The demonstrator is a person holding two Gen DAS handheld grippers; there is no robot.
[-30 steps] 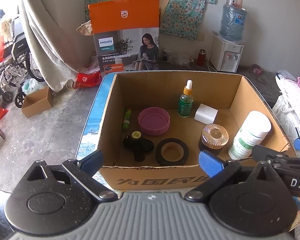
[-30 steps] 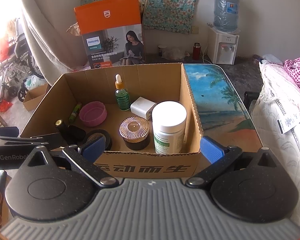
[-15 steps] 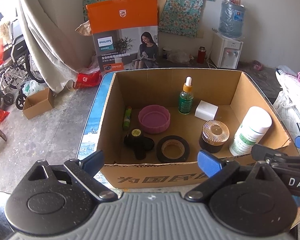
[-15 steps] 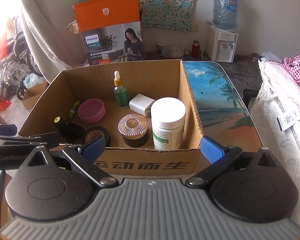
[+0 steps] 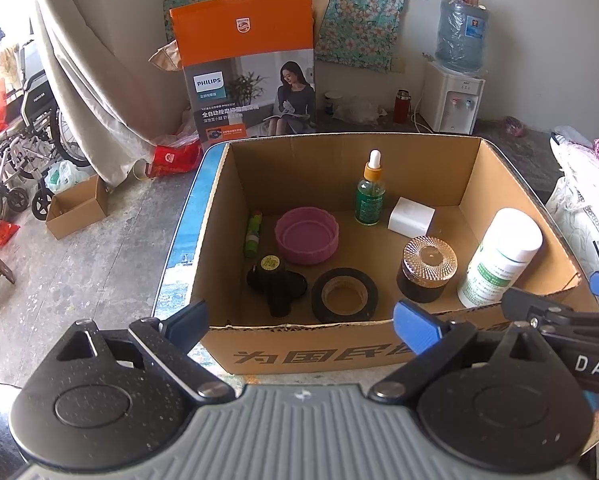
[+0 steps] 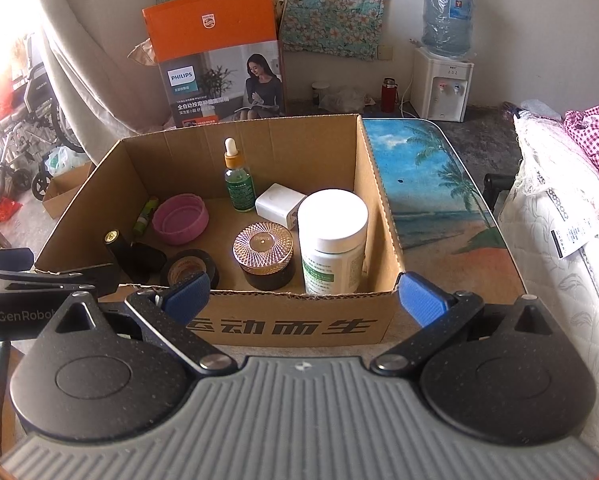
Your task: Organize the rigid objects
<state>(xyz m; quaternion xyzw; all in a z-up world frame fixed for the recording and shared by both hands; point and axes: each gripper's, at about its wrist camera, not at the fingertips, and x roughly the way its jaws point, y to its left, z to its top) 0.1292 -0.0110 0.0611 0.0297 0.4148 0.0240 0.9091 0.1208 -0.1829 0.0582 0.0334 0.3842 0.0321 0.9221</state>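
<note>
We hold the left gripper and the right gripper just short of the near wall of the cardboard box, both with fingers spread wide and empty. Inside the box, the white pill bottle stands at the near right, the dropper bottle upright at the far wall, the pink lid left of it, and the black tape roll lies near the front.

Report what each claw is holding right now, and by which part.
Nothing is held. The left claw and the right claw both hang open and empty in front of the cardboard box, with all items lying inside it.
</note>
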